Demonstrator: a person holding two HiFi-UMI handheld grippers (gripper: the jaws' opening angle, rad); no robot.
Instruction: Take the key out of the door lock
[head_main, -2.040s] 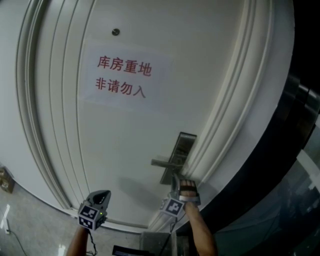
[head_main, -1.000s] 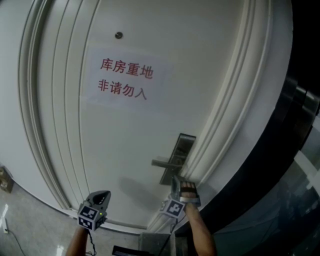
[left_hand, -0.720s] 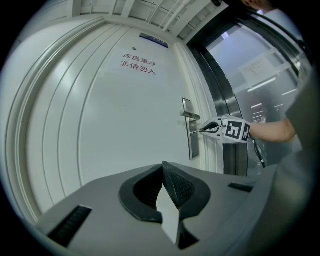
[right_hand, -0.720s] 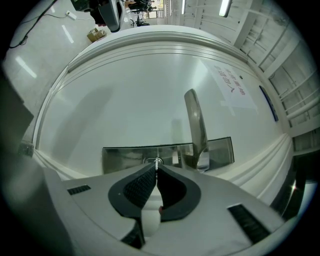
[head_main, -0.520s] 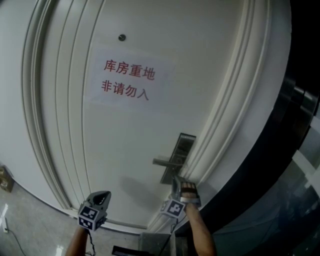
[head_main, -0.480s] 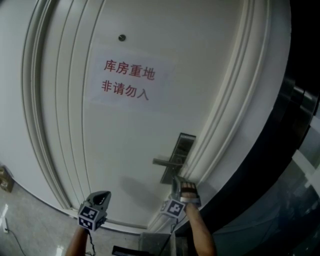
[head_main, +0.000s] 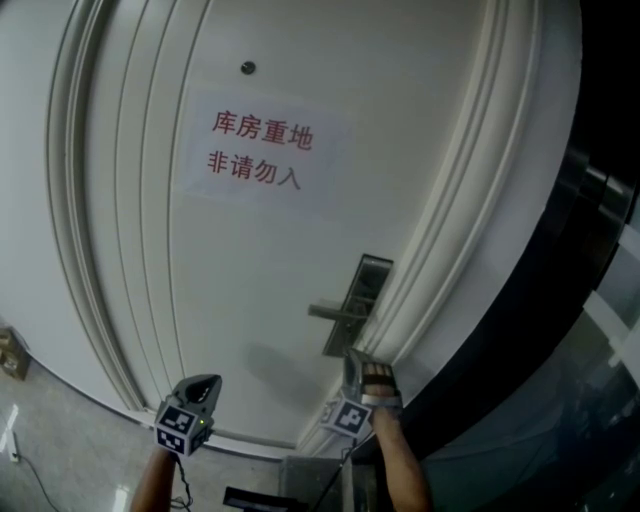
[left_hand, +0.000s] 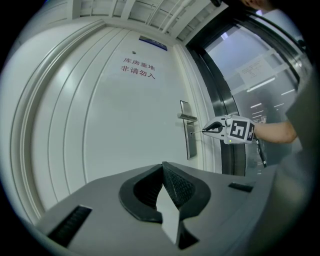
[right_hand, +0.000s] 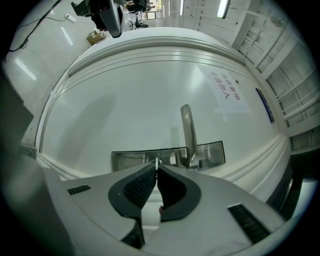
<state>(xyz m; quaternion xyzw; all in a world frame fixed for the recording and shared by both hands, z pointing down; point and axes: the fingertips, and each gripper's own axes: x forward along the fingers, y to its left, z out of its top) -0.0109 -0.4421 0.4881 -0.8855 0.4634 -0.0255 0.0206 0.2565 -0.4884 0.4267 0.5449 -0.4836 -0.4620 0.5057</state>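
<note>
A white door (head_main: 260, 250) carries a steel lock plate (head_main: 358, 300) with a lever handle (head_main: 333, 311). My right gripper (head_main: 352, 362) is at the plate's lower end, just under the handle. In the right gripper view its jaws are shut on the small metal key (right_hand: 157, 161), which sticks out of the lock plate (right_hand: 135, 158) beside the handle (right_hand: 188, 131). The left gripper view shows the right gripper (left_hand: 204, 131) tip-on to the plate (left_hand: 189, 142). My left gripper (left_hand: 162, 167) is shut on nothing, held back from the door at the lower left (head_main: 203, 384).
A paper sign with red characters (head_main: 258, 150) hangs on the door below a peephole (head_main: 247, 68). Moulded frame ribs (head_main: 440, 240) run along the door's right side, then a dark glass partition (head_main: 600, 300). A small box (head_main: 10, 355) sits on the floor at the left.
The head view has drifted slightly, so the sign and lock plate sit a little higher. Both grippers keep their places; the right stays at the lock.
</note>
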